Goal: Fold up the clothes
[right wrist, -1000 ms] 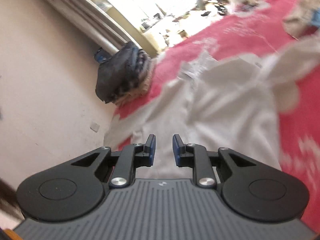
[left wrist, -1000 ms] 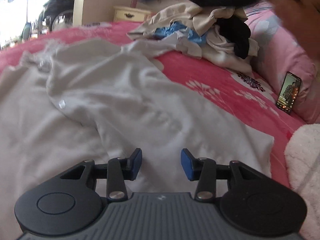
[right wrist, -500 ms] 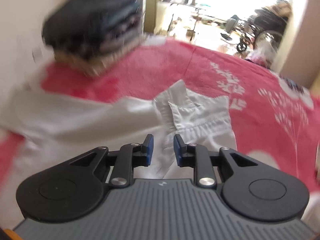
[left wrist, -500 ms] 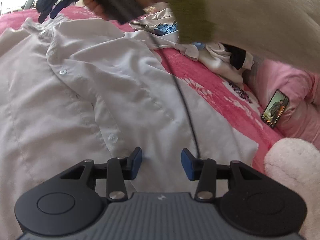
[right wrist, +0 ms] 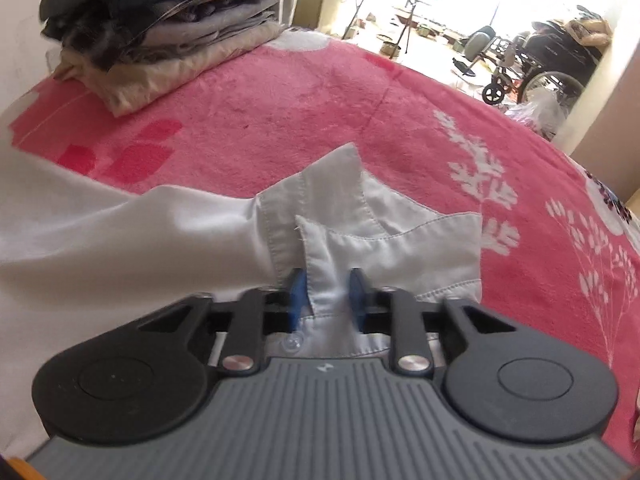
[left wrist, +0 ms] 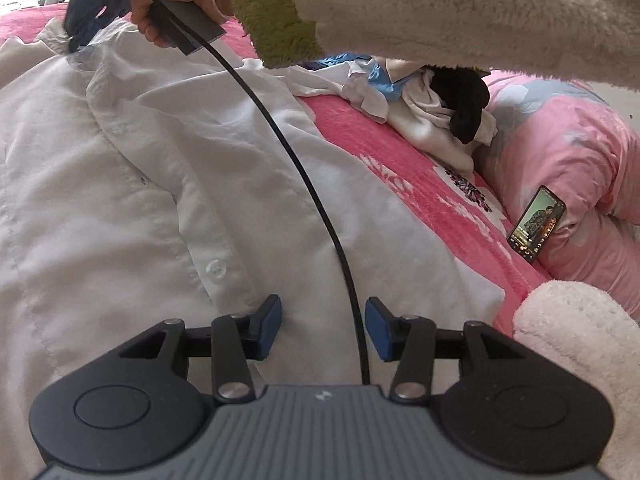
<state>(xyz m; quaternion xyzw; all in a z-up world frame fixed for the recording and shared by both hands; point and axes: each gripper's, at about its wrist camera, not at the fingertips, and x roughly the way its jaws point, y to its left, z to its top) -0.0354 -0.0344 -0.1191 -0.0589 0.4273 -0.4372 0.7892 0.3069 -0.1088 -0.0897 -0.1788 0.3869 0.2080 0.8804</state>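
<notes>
Pink fleece bedspread point(right wrist: 280, 92) with white sprig prints covers the whole working surface, and I take the white shirt point(left wrist: 132, 184) spread flat on it as my reference.

Left of the shirt collar, in the right wrist view, a stack of folded clothes point(right wrist: 160, 28) sits on the bedspread against a pale wall, dark fabrics on top and a beige layer at the bottom.

My left gripper point(left wrist: 322, 328) hangs over the shirt's lower front, just right of the button placket. Its jaws stand partly open with nothing gripped; one blue pad point(left wrist: 269, 326) is close above the cloth. A black cable point(left wrist: 304, 176) runs across the shirt and passes between the jaws.

My right gripper point(right wrist: 326, 298) is at the shirt's collar point(right wrist: 360, 224). Its jaws have just been closing and now pinch a fold of collar fabric between the blue pads, a clear button showing just below them. The collar is stitched, stiff-edged and pointed.

From the left wrist view, a hand point(left wrist: 176, 4) in a fuzzy cream and green sleeve point(left wrist: 400, 8) holds that gripper's grey handle above the shirt's far end.

Right of the shirt lies a loose heap of unfolded clothes point(left wrist: 420, 104) in white, blue and black. Further right, a phone point(left wrist: 536, 224) with a lit screen leans on a puffy pink quilt point(left wrist: 568, 152).
</notes>
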